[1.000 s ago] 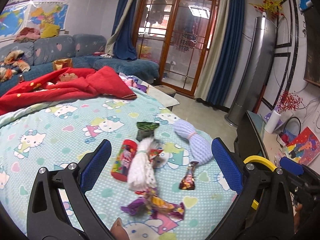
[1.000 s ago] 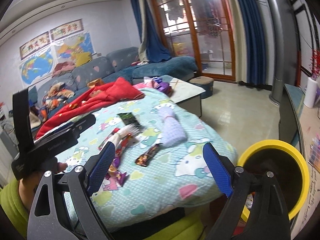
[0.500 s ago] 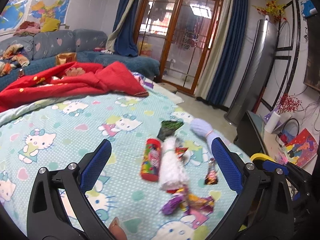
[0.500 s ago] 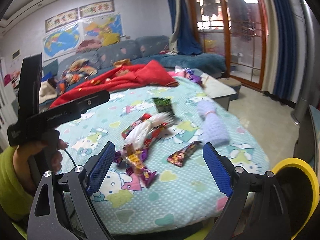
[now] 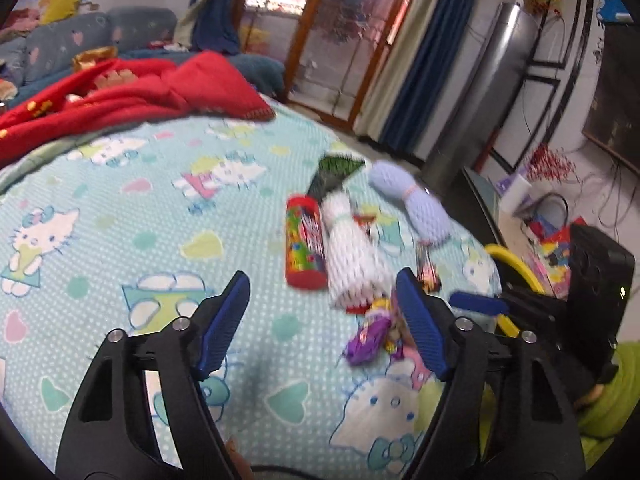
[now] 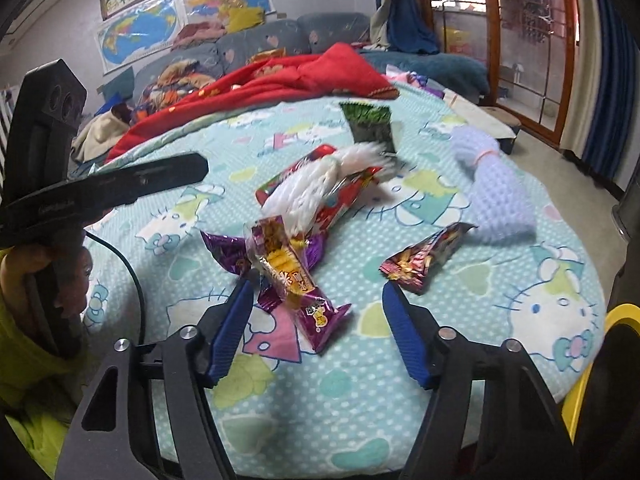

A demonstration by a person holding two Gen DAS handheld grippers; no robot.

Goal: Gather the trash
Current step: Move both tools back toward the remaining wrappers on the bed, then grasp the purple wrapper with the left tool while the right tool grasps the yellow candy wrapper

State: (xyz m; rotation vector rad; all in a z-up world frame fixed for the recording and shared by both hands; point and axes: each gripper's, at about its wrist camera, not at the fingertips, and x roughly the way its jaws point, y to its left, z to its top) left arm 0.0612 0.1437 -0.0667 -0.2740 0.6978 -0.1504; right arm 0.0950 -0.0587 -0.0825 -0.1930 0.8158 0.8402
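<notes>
Trash lies on a Hello Kitty sheet (image 6: 400, 380): a purple and yellow snack wrapper (image 6: 296, 280), a dark candy wrapper (image 6: 424, 258), a white foam net (image 6: 320, 188), a red tube (image 5: 304, 248), a green packet (image 6: 368, 122) and a lilac foam net (image 6: 496, 188). My right gripper (image 6: 316, 324) is open and empty, just before the purple wrapper. My left gripper (image 5: 322, 318) is open and empty, low over the sheet before the red tube and white net (image 5: 352, 256). The right gripper also shows in the left wrist view (image 5: 480, 304).
A yellow-rimmed bin (image 6: 592, 364) stands at the bed's right edge, also in the left wrist view (image 5: 516, 264). A red blanket (image 6: 288, 80) lies at the far side. A sofa (image 6: 256, 44) with clothes stands behind. Glass doors and blue curtains are at the far right.
Both grippers have moved forward and down toward the trash pile. Both sets of jaws stand narrower than before but still open. The trash has not moved.
</notes>
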